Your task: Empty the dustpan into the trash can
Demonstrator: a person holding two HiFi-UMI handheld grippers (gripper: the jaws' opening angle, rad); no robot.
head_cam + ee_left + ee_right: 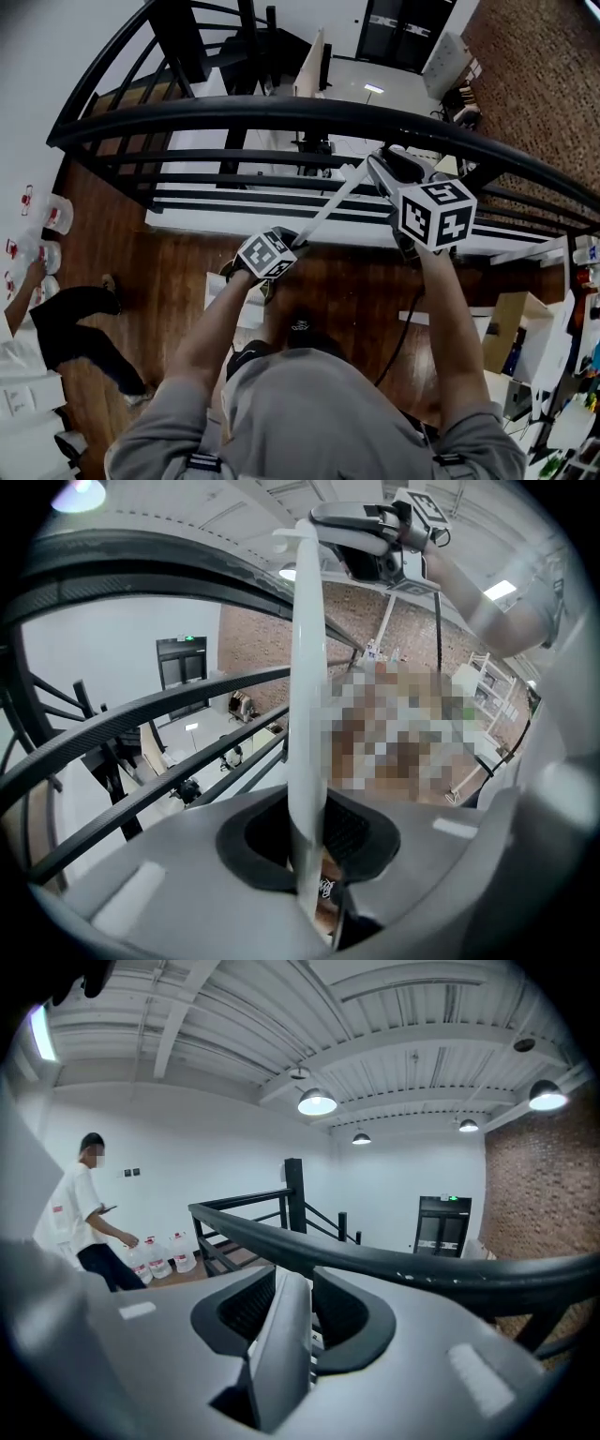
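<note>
- Gripping dustpan handle point(330, 204) low with left gripper point(292, 247), grey top end with right gripper point(384, 166); pan itself unseen.
- Risk: striking rail point(281, 112) while lifting, or slipping grip, spilling dirt short of can.

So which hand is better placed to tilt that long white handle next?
Probably the right: the right hand-held gripper clamps the top end of the handle, good leverage; the left hand-held gripper grips lower, a pivot.

Mezzanine of a loft-style industrial workspace: curved black metal railing point(309, 114) overlooking a lower level, dark wooden plank floor point(178, 272), red brick wall point(544, 84), white ribbed ceiling point(412, 1035) with dome pendant lamps point(317, 1102).
</note>
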